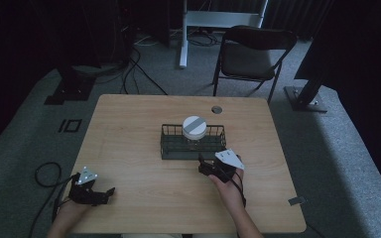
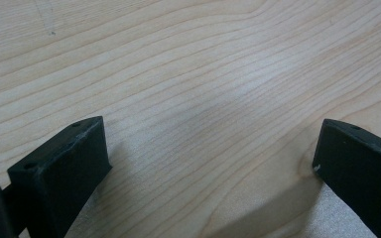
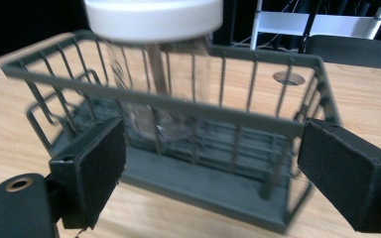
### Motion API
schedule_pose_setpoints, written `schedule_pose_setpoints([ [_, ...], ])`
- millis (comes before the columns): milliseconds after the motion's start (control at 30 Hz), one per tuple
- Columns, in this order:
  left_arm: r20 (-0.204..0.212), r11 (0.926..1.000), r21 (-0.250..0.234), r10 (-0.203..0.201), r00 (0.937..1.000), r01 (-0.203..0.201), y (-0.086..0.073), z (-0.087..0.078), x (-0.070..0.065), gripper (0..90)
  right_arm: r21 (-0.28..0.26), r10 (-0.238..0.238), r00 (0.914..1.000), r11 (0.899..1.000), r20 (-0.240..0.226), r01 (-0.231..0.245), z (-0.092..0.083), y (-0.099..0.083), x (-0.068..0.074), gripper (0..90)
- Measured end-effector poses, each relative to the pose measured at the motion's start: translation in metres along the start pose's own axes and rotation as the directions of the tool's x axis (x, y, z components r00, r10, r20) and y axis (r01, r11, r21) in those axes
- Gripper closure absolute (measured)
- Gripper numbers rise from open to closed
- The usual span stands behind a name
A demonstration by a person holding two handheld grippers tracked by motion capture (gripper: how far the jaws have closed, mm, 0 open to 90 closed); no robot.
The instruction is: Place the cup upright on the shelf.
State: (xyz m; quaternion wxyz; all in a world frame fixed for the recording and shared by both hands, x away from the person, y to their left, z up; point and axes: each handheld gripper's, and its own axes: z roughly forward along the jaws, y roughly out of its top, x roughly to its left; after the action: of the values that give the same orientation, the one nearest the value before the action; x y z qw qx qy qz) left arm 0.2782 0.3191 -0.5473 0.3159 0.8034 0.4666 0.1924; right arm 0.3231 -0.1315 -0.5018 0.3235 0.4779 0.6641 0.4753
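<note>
Scanning for anything readable now, and there's no text, label, brand, number or sign that can be made out anywhere. The jar's white lid (image 1: 194, 127) carries a plain grey stripe across its top, no lettering on it. In the right gripper view the lid's side (image 3: 154, 19) is blank white. The wire basket (image 1: 170, 147) is bare dark metal, unmarked. The table (image 2: 188, 74) shows wood grain and nothing written. The grey plate on the right tool (image 1: 229, 158) has small dark dots, too small to read as characters.
</note>
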Motion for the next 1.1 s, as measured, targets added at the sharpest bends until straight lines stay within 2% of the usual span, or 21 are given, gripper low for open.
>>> schedule_pose_setpoints([
  [133, 0.0, 1.0, 0.0, 0.0, 1.0, 0.0, 0.0, 0.0, 0.0, 1.2, 0.013, -0.01, 0.9999, 1.0, 0.01, 0.01, -0.004, -0.009, -0.012, 11.4],
  [433, 0.0, 1.0, 0.0, 0.0, 1.0, 0.0, 0.0, 0.0, 0.0, 1.2, 0.052, 0.019, 0.9993, 0.998, 0.034, -0.021, -0.009, -0.025, -0.034, 11.4],
  [633, 0.0, 1.0, 0.0, -0.001, 1.0, 0.001, 0.0, 0.0, 0.0, 1.2, 0.072, 0.018, 0.9986, 0.997, 0.05, -0.021, -0.013, -0.035, -0.048, 11.4],
  [867, 0.0, 1.0, 0.0, 0.0, 1.0, 0.0, 0.0, 0.0, 0.0, 1.2, 0.109, 0.011, 0.9966, 0.994, 0.082, -0.02, -0.018, -0.046, -0.065, 11.5],
  [1100, 0.0, 1.0, 0.002, 0.002, 1.0, -0.002, 0.0, 0.0, 0.0, 1.2, 0.149, 0.032, 0.9952, 0.988, 0.093, -0.046, -0.024, -0.052, -0.079, 11.4],
])
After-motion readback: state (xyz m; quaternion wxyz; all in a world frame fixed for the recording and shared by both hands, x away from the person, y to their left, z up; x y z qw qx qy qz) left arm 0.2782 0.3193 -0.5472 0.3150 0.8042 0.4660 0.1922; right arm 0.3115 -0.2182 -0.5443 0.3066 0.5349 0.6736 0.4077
